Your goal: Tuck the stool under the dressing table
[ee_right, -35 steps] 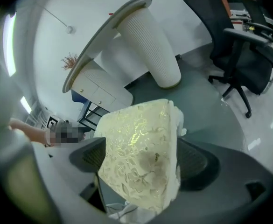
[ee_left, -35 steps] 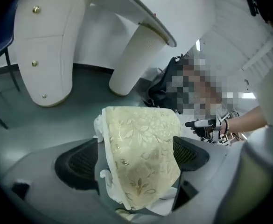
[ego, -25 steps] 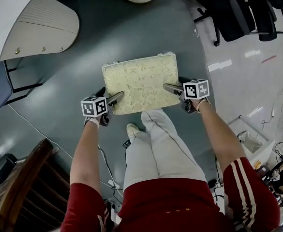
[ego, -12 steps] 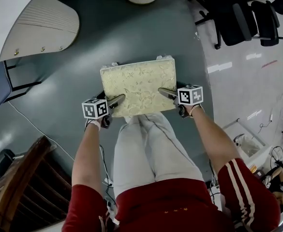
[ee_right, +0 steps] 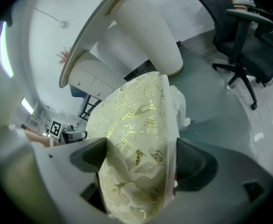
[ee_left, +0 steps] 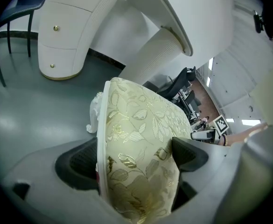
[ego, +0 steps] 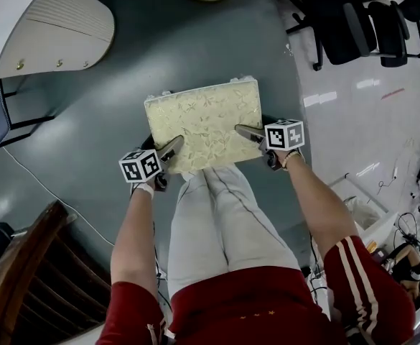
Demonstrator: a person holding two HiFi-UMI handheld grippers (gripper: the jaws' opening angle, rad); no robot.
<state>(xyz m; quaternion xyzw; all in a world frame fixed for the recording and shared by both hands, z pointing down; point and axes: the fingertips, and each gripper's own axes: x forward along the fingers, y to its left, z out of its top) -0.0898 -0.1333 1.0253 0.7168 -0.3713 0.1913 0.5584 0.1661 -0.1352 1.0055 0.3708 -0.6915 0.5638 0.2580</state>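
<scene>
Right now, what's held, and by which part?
The stool, by its cushioned seat: the left gripper is shut on the seat's near-left corner, the right gripper on its near-right edge.

No legible text, labels, brands, numbers or signs anywhere in these views.
</scene>
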